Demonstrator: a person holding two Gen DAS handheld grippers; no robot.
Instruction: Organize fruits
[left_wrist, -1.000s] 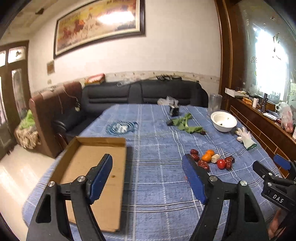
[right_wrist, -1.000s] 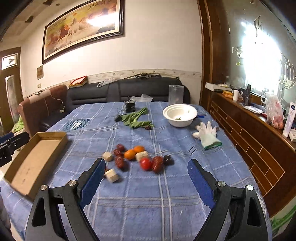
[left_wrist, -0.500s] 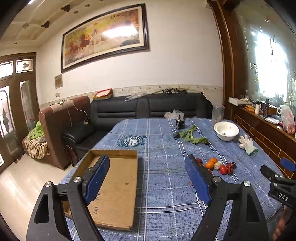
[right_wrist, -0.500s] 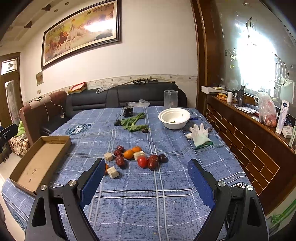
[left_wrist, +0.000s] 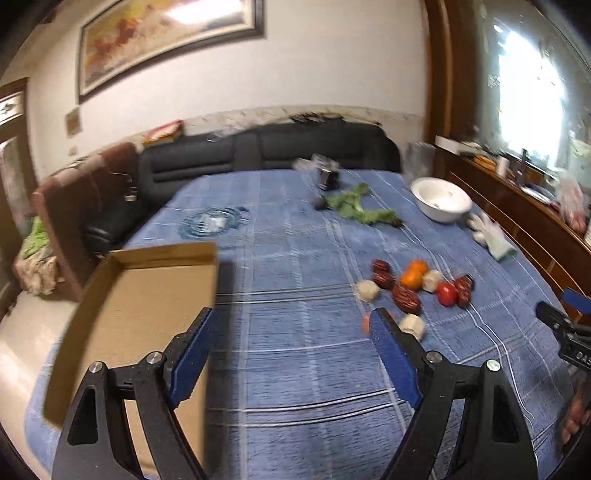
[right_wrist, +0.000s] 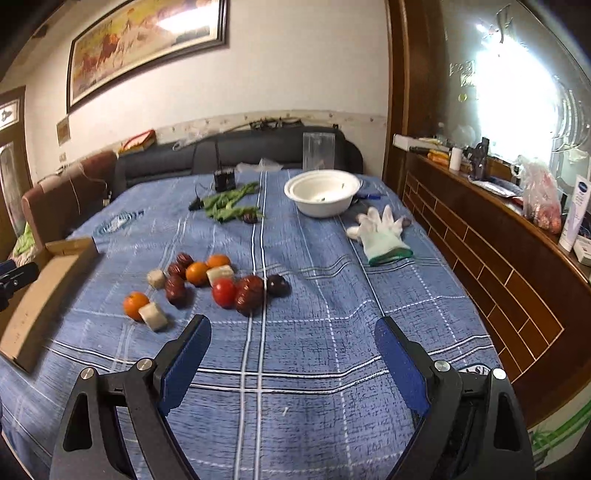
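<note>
While both tools hang above the blue checked tablecloth (right_wrist: 295, 387), neither grips anything: the left gripper (left_wrist: 291, 332) and right gripper (right_wrist: 291, 339) stand with jaws wide apart and nothing between them, presumably ready to pick. The fruits (right_wrist: 207, 284), small oranges, a tomato, dark red dates and pale cubes, lie bunched at centre left of the right view. At its left edge sits the shallow cardboard tray (left_wrist: 140, 306), likely the sorting spot, and a white bowl (right_wrist: 321, 195) waits further back.
</note>
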